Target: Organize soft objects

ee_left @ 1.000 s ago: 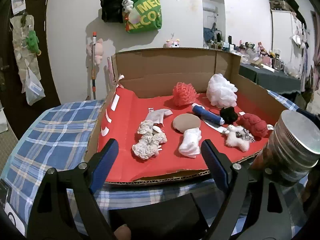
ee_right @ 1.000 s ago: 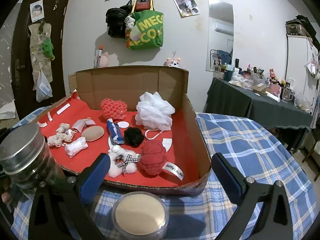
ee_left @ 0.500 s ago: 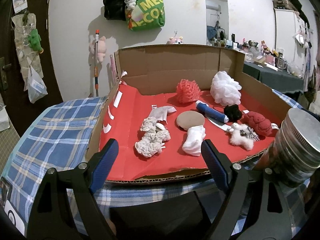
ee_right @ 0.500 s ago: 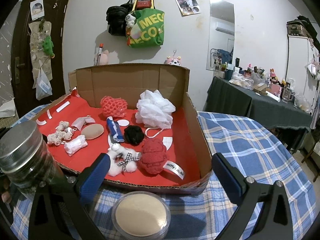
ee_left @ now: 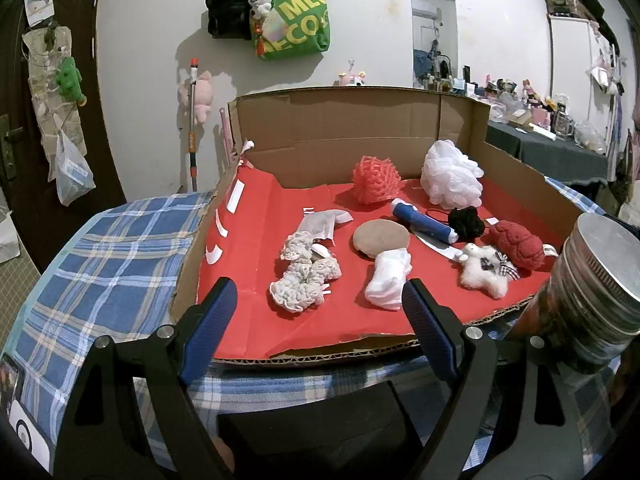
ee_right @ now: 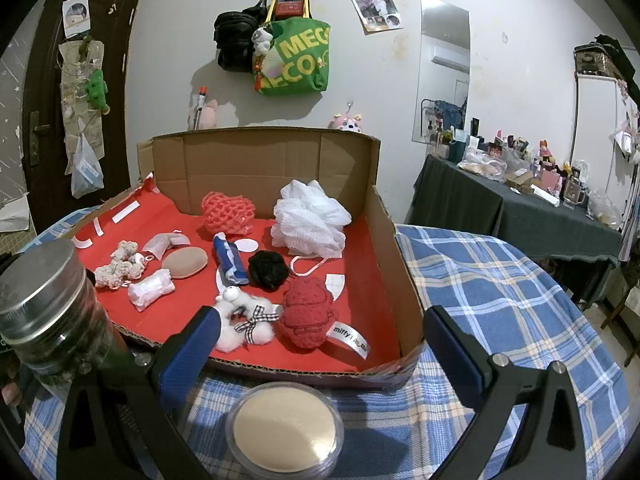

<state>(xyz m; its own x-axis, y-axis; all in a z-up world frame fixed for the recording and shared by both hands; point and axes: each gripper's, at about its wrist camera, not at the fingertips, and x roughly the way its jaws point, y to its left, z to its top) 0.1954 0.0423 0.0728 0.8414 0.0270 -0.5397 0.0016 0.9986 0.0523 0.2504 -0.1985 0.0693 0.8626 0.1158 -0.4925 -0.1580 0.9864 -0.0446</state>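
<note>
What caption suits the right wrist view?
Open right tool hovers before a red-lined cardboard box of soft objects.

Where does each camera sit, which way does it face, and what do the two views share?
Left wrist: on the left gripper, at the box's near-left edge, looking across the red-lined cardboard box; own open jaws show.
Right wrist: on the right gripper, near-right edge, facing the same box; own open jaws show, above a round clear container.
Shared: white bath pouf, red plush, metal-lidded jar.
</note>
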